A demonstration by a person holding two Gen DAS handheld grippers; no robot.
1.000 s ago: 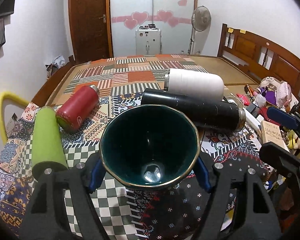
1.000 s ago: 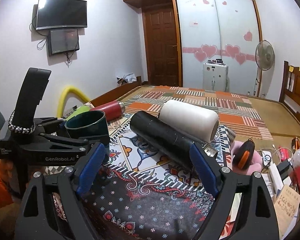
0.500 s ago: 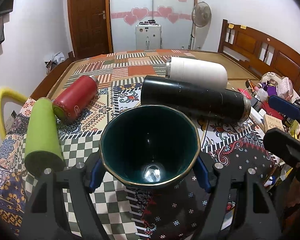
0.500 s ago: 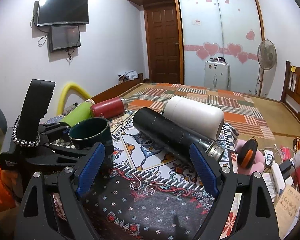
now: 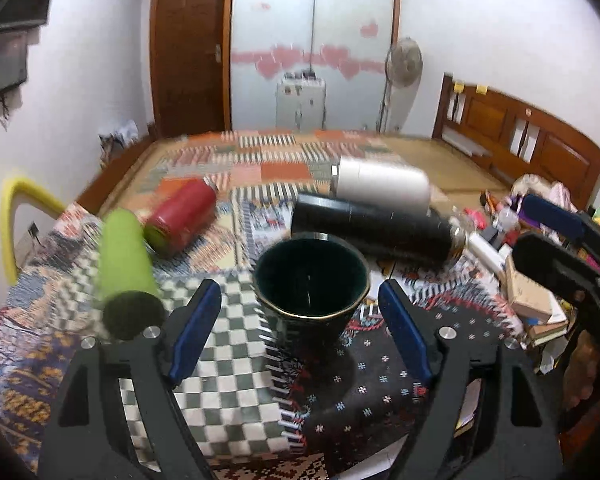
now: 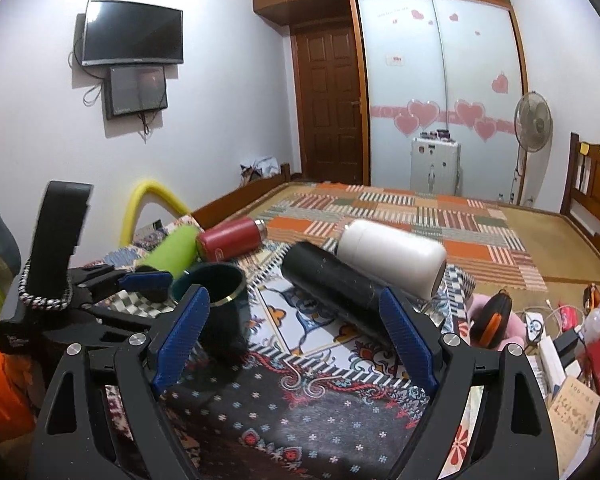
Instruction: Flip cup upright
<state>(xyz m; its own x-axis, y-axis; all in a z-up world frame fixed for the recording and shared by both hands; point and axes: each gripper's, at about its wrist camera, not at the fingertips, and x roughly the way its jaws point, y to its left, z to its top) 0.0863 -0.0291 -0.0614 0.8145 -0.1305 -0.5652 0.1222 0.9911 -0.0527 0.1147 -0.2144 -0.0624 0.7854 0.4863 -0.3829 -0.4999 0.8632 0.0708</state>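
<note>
bed (image 5: pixel 440 148) | patterned cloth (image 5: pixel 228 364) | upright cup (image 5: pixel 312 280) | lying: green (image 5: pixel 124 256), red (image 5: pixel 182 216), black (image 5: pixel 376 230), white (image 5: pixel 382 186) bottles

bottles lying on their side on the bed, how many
4: green bottle far left, red bottle beside it, black bottle behind the cup, white bottle behind that. None visibly hidden.

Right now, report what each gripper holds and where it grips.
Nothing is held. The left gripper is open, fingers clear of the upright cup; the right gripper is open and empty.
</note>
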